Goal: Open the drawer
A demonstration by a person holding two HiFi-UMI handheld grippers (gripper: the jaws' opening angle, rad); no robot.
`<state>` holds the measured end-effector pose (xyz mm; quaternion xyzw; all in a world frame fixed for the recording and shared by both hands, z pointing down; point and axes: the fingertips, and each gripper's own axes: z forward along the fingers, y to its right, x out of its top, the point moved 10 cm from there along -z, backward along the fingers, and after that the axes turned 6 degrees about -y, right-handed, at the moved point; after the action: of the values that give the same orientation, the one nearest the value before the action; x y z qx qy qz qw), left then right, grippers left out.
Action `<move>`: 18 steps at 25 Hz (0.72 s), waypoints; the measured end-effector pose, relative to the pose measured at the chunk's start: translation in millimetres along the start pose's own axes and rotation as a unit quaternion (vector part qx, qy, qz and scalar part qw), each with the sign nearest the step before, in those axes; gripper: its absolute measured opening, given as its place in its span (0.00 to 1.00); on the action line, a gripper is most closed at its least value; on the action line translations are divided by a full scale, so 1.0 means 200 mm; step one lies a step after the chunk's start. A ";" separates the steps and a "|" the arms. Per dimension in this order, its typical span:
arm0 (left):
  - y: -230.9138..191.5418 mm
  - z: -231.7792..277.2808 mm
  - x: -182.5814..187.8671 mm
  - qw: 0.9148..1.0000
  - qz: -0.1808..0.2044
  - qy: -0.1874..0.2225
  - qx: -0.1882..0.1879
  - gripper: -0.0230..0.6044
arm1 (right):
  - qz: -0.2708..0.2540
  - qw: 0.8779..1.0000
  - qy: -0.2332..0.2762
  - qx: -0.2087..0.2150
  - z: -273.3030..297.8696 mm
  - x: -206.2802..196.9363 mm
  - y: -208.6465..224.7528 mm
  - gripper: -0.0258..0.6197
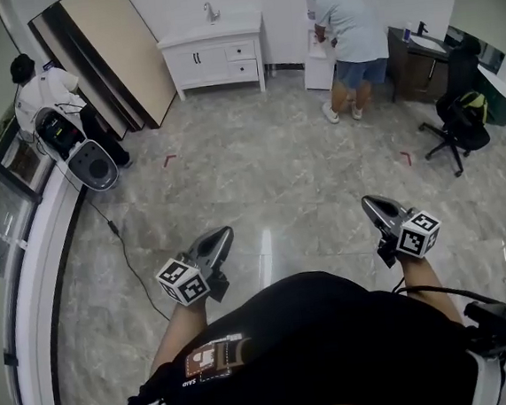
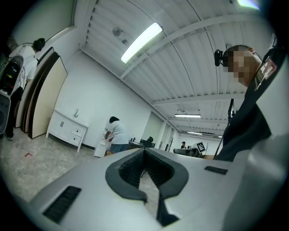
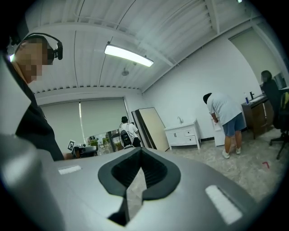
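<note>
Head view: the left gripper (image 1: 221, 238) and the right gripper (image 1: 371, 204) are held out level over the marble floor (image 1: 277, 177), both empty. The white cabinet (image 1: 212, 54) stands at the floor's far edge against the back wall. Its drawers (image 1: 240, 51) are closed, well apart from both grippers. A person in shorts (image 1: 348, 32) bends near its right side.

Left gripper view: the jaws meet at their tips with nothing between them. The white cabinet (image 2: 67, 128) is far off at the left.

Right gripper view: the jaws are together and empty. The white cabinet (image 3: 183, 134) is far off, right of centre.
</note>
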<state>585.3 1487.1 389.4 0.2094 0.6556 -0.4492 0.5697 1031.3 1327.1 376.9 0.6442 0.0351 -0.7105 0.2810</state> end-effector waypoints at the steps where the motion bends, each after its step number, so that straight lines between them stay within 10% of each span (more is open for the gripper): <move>1: -0.04 0.03 0.01 1.000 0.000 0.001 -0.001 0.02 | 0.001 1.000 -0.003 -0.002 0.03 0.00 0.03 0.04; 18: -0.60 0.76 0.29 0.993 -0.006 0.044 0.106 0.02 | -0.005 0.995 -0.034 0.093 0.90 0.50 1.16 0.04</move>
<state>560.5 1286.3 384.4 0.2837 0.6298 -0.5102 0.5124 972.5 1022.9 385.0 0.6426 -0.0375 -0.7337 0.2176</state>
